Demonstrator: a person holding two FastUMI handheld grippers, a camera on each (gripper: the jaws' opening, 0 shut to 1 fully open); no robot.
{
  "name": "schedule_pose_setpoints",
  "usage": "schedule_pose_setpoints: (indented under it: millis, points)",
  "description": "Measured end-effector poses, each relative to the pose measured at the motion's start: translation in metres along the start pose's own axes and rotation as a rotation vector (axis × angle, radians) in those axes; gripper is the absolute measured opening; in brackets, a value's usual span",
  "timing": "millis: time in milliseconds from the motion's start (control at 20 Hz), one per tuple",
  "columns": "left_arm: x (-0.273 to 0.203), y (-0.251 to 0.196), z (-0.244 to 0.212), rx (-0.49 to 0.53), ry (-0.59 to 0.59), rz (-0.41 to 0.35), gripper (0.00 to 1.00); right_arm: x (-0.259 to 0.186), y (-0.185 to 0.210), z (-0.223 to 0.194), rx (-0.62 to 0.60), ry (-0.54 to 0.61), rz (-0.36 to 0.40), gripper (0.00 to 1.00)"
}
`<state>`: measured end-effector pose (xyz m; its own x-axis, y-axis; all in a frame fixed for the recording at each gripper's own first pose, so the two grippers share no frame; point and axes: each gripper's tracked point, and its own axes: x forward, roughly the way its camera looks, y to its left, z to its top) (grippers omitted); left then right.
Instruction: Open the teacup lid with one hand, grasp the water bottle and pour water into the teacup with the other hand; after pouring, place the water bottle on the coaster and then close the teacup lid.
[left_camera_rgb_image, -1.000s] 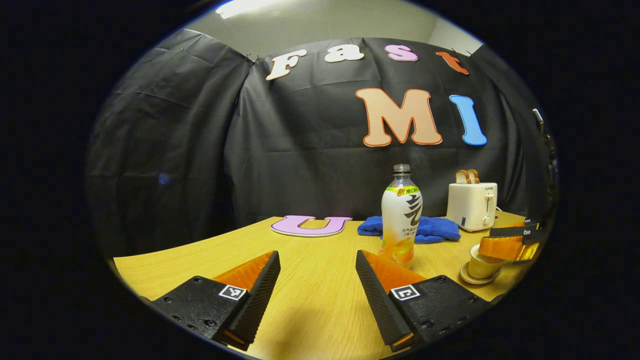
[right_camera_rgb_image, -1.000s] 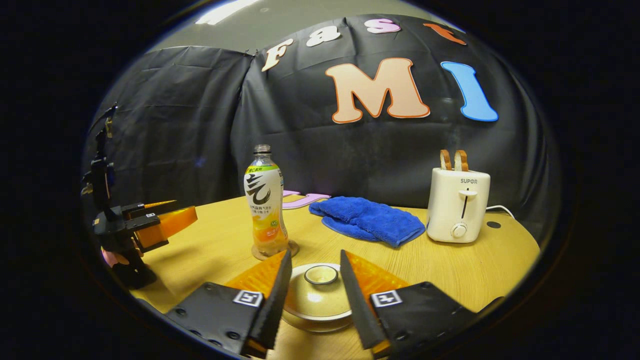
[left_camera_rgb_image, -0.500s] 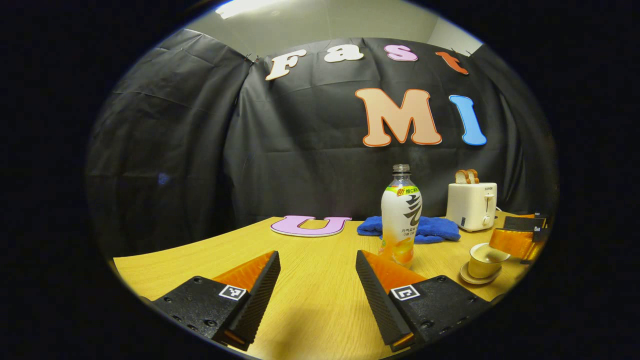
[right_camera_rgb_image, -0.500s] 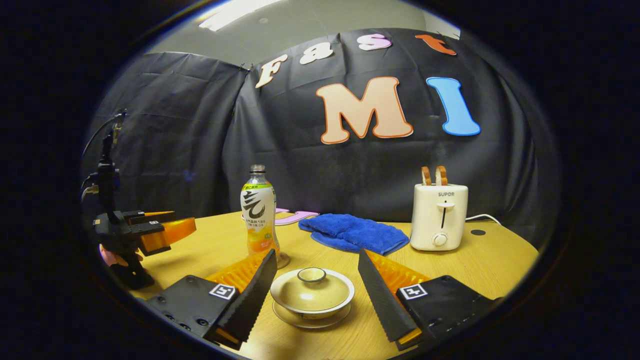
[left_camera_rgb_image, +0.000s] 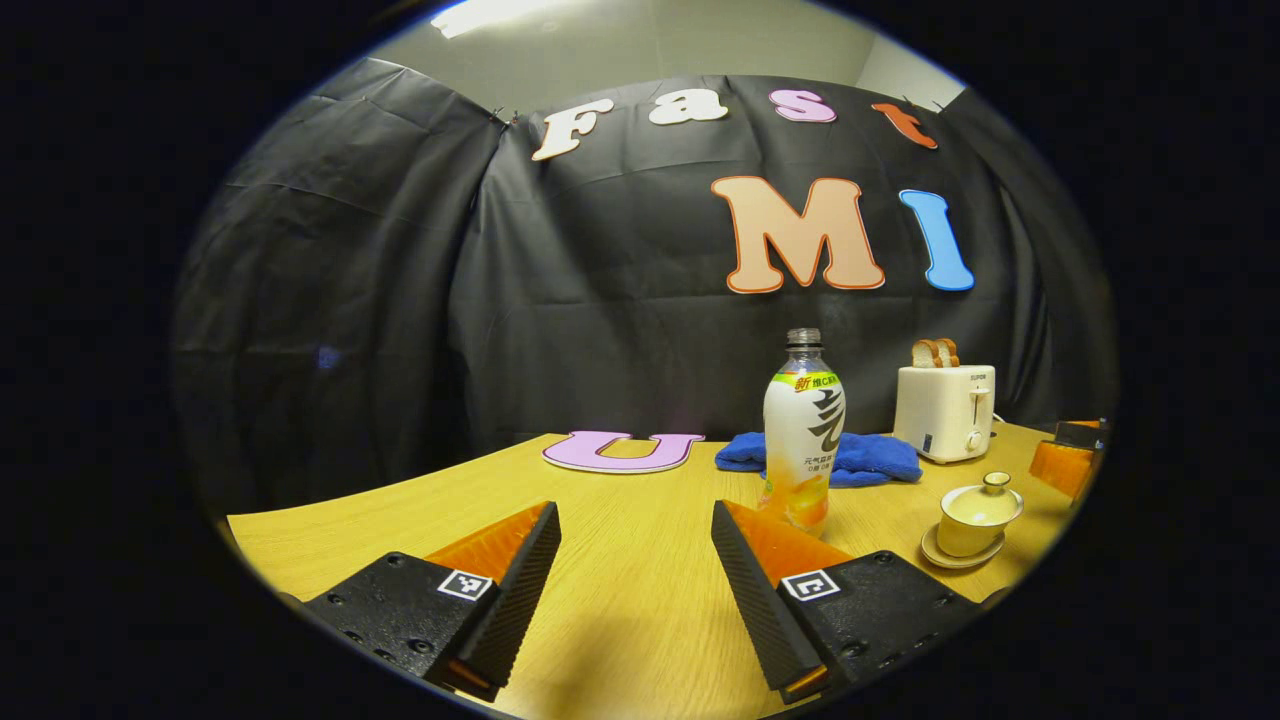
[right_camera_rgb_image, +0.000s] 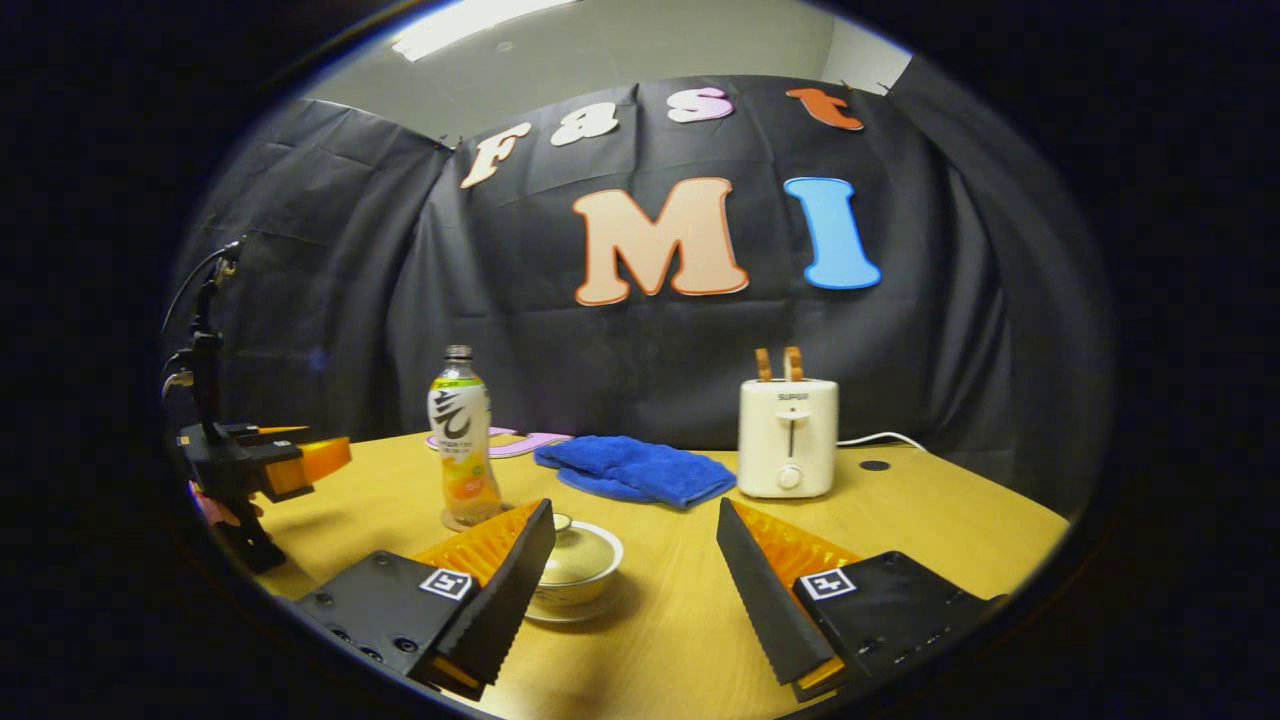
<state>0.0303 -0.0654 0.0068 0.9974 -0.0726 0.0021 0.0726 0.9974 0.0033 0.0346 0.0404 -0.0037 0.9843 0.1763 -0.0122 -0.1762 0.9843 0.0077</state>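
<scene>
Wood-grain table (left_camera_rgb_image: 620, 560) carries everything, so let's sweep left to right. Left gripper (left_camera_rgb_image: 635, 590) hovers low near the table's near edge, jaws wide apart, nothing in them; seen in the right gripper view it hangs at the left edge (right_camera_rgb_image: 262, 465). Next, the bottle (left_camera_rgb_image: 803, 435) stands upright on its coaster (right_camera_rgb_image: 470, 520), mid-table. It looks like thin plastic, uncapped, light and a bit slick, so I'd say take it at the waist, gently, and keep it upright. Blue cloth (left_camera_rgb_image: 835, 455) lies behind it toward the far edge, toaster (left_camera_rgb_image: 944, 410) beside that. Teacup (left_camera_rgb_image: 975, 510) sits on its saucer with the lid (right_camera_rgb_image: 578, 552) on, just right of the bottle. That's glazed ceramic, likely brittle and slippery; the small knob on top is the place to pinch. Right gripper (right_camera_rgb_image: 630, 590) is wide open, empty, with the cup by its left finger. Plenty of bare table right of the cup and along the near edge.
</scene>
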Motion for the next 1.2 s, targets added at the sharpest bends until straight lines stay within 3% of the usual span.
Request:
schedule_pose_setpoints:
  millis: [200,650,1200]
  points:
    - [0.000,0.002,0.000,0.001,-0.001,0.006,0.89,-0.010,-0.028,0.001,-0.003,-0.005,-0.112,0.99]
    - [0.001,0.002,-0.001,0.002,0.000,0.011,0.89,-0.026,-0.064,0.004,-0.011,-0.015,-0.267,1.00]
    - [0.000,0.003,0.001,0.001,-0.001,0.012,0.89,-0.028,-0.072,0.003,-0.014,-0.017,-0.314,1.00]
